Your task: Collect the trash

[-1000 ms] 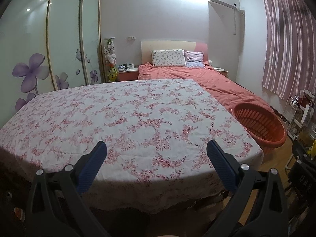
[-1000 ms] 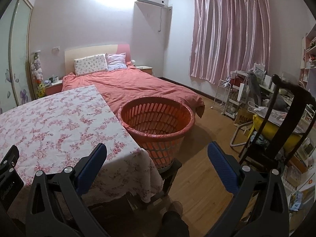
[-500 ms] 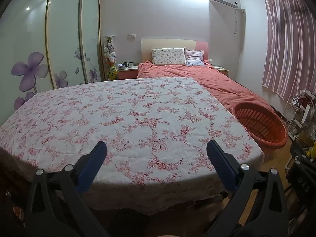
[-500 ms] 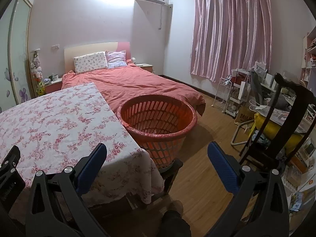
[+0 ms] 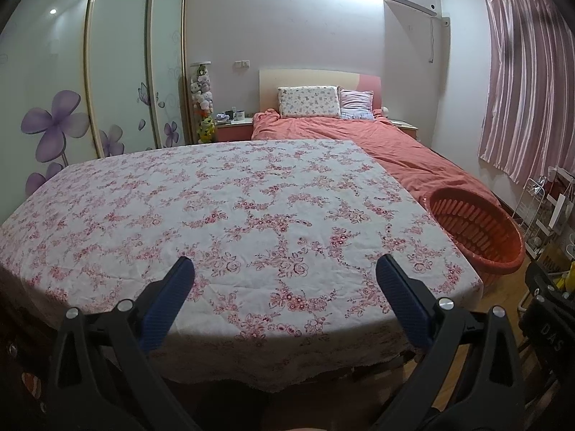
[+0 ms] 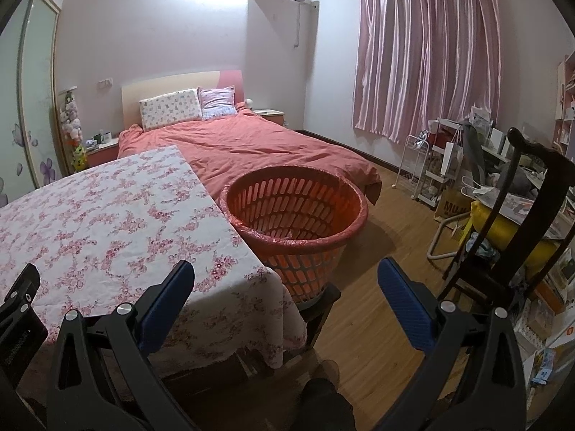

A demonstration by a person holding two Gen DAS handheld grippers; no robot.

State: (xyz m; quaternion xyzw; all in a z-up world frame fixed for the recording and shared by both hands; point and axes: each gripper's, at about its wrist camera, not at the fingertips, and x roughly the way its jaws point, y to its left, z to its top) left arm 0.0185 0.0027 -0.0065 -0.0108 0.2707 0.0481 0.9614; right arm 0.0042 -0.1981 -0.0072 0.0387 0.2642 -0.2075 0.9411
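Observation:
An orange slatted basket (image 6: 294,212) lined with a thin red bag stands on a dark stool at the table's right end; it also shows as the basket (image 5: 474,230) at the right of the left wrist view. A table with a pink floral cloth (image 5: 230,222) fills the middle; I see no loose trash on it. My left gripper (image 5: 285,278) hovers open above the table's near edge, nothing between its blue pads. My right gripper (image 6: 285,280) is open too, held over the table's corner just short of the basket.
A bed with a salmon quilt (image 6: 251,143) lies behind the table and basket. A dark wooden chair (image 6: 510,237) with a yellow cushion and a cluttered rack (image 6: 427,165) stand at the right. Wardrobe doors (image 5: 107,82) line the left wall. Bare wood floor (image 6: 388,273) lies right of the basket.
Both views have drifted slightly; the table and basket sit a little lower and farther in frame. Both grippers stay open and empty.

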